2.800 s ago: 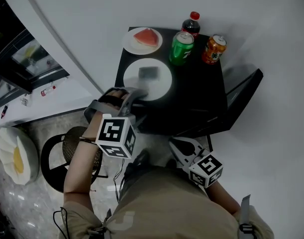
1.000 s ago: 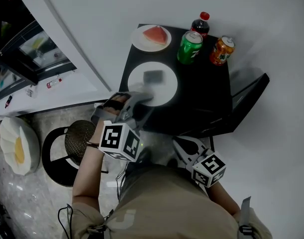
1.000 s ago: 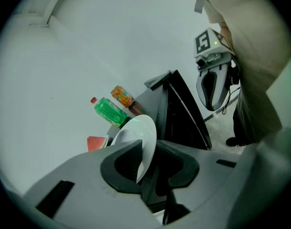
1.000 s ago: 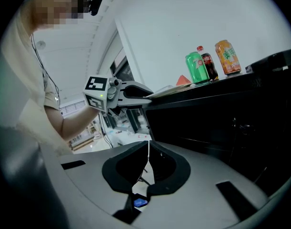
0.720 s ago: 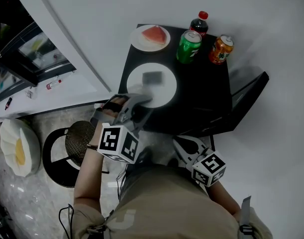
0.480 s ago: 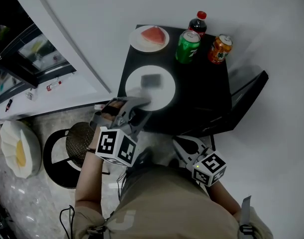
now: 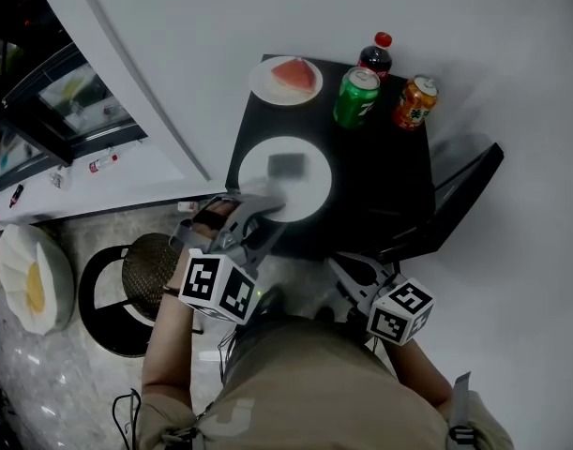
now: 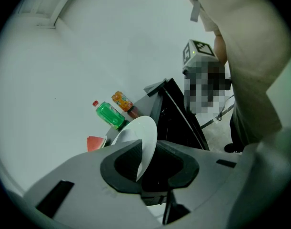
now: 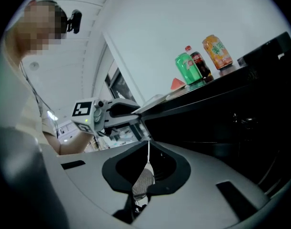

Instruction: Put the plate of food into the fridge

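Observation:
A white plate (image 7: 309, 186) carrying a grey block of food (image 7: 286, 165) lies on the black table (image 7: 389, 186), near its front left. My left gripper (image 7: 265, 206) is shut on the plate's near rim. In the left gripper view the plate's edge (image 8: 144, 136) stands between the jaws of my left gripper (image 8: 146, 152). My right gripper (image 7: 342, 266) hangs shut and empty below the table's front edge. The right gripper view shows my right gripper (image 9: 148, 144) with its jaws together, and the left gripper (image 9: 117, 111) at the plate (image 9: 157, 98).
A second plate with a watermelon slice (image 7: 286, 78), a green can (image 7: 356, 97), an orange can (image 7: 410, 101) and a cola bottle (image 7: 375, 52) stand at the table's back. A dark glass-fronted cabinet (image 7: 52, 101) is at the left. A round black stool (image 7: 141, 275) stands beside my left arm.
The left gripper and the plate have come slightly toward the table's near edge. The right gripper has rolled a little in place, still shut.

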Demonstrator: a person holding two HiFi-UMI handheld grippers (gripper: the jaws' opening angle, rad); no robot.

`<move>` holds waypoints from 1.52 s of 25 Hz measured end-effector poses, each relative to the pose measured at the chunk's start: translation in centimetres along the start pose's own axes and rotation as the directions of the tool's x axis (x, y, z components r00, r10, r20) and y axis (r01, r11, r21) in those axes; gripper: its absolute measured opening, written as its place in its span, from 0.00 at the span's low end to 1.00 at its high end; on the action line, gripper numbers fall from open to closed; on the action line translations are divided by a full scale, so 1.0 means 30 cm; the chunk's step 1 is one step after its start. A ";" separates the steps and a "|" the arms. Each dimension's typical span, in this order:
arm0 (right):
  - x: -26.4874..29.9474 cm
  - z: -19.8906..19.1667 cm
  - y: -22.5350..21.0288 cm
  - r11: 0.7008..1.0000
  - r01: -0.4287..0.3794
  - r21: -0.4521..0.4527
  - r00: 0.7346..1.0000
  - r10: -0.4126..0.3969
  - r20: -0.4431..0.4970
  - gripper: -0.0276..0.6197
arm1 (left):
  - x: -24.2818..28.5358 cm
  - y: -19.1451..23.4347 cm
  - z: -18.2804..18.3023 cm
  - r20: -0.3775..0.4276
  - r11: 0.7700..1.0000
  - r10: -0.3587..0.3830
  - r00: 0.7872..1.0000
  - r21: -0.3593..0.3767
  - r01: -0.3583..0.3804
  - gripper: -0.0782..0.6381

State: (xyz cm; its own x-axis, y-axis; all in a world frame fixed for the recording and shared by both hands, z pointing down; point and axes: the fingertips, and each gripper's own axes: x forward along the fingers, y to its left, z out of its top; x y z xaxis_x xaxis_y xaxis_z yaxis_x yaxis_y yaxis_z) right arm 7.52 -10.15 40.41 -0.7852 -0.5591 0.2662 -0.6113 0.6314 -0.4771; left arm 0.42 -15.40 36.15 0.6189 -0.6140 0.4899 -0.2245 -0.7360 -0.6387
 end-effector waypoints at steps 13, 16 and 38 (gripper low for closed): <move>0.058 0.186 -0.001 0.942 -0.080 0.326 0.989 0.033 0.145 0.29 | -0.050 -0.029 0.008 0.053 0.999 -0.044 0.998 0.011 0.043 0.23; 0.074 0.216 -0.007 0.907 -0.116 0.404 0.982 0.044 0.184 0.30 | -0.056 -0.035 0.006 0.069 0.998 -0.060 0.996 0.017 0.059 0.23; 0.178 0.226 0.045 0.798 -0.232 0.556 0.957 0.084 0.279 0.25 | -0.123 -0.077 -0.002 0.180 0.981 -0.173 0.968 0.118 0.153 0.23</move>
State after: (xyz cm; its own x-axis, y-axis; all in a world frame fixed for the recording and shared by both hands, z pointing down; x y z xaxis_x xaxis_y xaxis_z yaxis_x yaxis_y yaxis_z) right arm 3.16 -15.92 35.51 -0.7751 -0.6316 -0.0188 -0.2511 0.3352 -0.9081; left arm -1.40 -11.47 35.86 0.7735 -0.4162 0.4779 -0.0366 -0.7822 -0.6220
